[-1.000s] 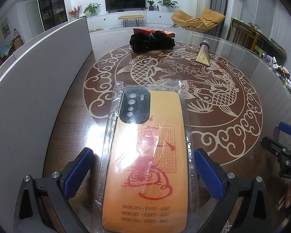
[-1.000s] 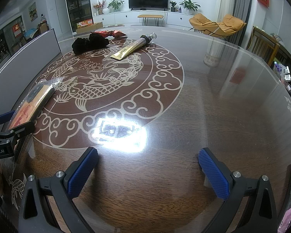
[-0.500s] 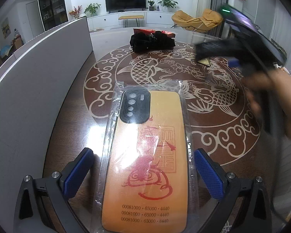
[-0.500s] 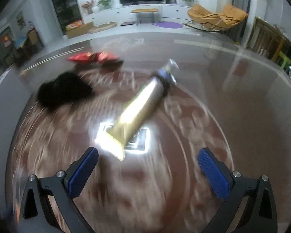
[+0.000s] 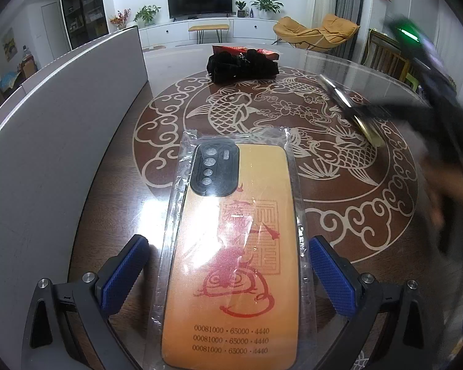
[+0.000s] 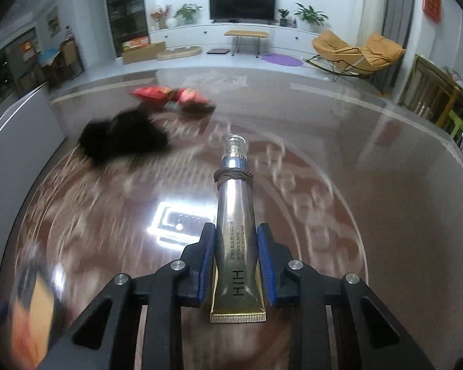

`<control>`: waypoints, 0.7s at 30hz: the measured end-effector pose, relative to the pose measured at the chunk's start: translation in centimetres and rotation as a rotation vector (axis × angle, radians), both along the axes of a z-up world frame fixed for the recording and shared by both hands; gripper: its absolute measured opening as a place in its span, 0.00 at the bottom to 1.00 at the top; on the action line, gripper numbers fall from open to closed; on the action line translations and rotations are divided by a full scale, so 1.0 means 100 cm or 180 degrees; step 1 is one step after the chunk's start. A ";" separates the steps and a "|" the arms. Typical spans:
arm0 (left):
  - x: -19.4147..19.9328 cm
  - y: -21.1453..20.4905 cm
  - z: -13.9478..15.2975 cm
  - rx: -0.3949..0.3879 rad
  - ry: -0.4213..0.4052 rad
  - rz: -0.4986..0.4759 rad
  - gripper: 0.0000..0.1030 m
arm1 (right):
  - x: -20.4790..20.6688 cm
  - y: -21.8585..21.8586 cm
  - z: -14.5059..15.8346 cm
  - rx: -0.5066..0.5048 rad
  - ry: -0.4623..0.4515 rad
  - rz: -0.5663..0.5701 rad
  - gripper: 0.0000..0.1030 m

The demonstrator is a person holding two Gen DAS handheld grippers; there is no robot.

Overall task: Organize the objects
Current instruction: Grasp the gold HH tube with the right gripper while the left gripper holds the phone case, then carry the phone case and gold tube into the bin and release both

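Note:
A gold cream tube (image 6: pixel 236 234) with a clear cap is held between the blue pads of my right gripper (image 6: pixel 236 265), which is shut on it; the tube points away from me above the table. It shows blurred in the left wrist view (image 5: pixel 352 111). An orange phone case (image 5: pixel 234 246) in a clear plastic sleeve lies flat between the open fingers of my left gripper (image 5: pixel 228 274), whose pads stand apart from the sleeve. A black cloth bundle (image 5: pixel 242 66) and a red packet (image 6: pixel 169 95) lie at the far side of the table.
The glass-topped round table (image 5: pixel 114 191) has a fish pattern. A grey upright panel (image 5: pixel 52 117) runs along its left side. My right arm and gripper (image 5: pixel 441 129) show as a dark blur at the right of the left wrist view.
My right gripper swung across the table to the cream tube and closed on it, and it is moving with the tube. My left gripper and the phone case have not moved.

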State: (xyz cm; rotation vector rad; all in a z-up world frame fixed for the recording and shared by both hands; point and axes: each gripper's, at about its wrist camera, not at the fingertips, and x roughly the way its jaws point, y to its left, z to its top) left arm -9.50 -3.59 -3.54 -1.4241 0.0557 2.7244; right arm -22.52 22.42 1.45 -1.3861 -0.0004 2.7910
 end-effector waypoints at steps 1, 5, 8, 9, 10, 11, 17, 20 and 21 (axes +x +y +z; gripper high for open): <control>0.000 0.000 0.000 0.0000 0.0001 0.0000 1.00 | 0.015 -0.001 0.000 0.0003 0.0000 0.0031 0.28; 0.000 0.000 0.000 0.0000 0.0001 0.0000 1.00 | 0.090 -0.001 -0.002 0.0011 0.0041 0.0085 0.28; 0.000 0.000 0.000 0.0000 0.0002 -0.0001 1.00 | 0.139 0.004 -0.003 -0.0026 0.0067 0.0028 0.28; 0.000 0.000 0.000 0.0000 0.0002 -0.0001 1.00 | 0.153 0.004 -0.002 -0.0026 0.0071 0.0014 0.28; 0.000 0.000 0.000 0.0000 0.0002 -0.0001 1.00 | 0.162 0.003 -0.003 -0.0020 0.0078 0.0006 0.28; 0.000 0.000 0.000 0.0000 0.0002 -0.0001 1.00 | 0.167 0.002 -0.003 -0.0007 0.0084 -0.0002 0.28; 0.000 0.000 0.000 -0.0001 0.0003 -0.0002 1.00 | 0.178 0.001 -0.004 0.0037 0.0055 -0.0116 0.71; 0.000 0.000 0.000 -0.0001 0.0003 -0.0002 1.00 | 0.179 0.012 -0.007 -0.0059 0.0011 -0.0229 0.82; 0.000 0.000 0.000 -0.0001 0.0003 -0.0002 1.00 | 0.177 0.012 -0.007 -0.0064 0.0011 -0.0238 0.84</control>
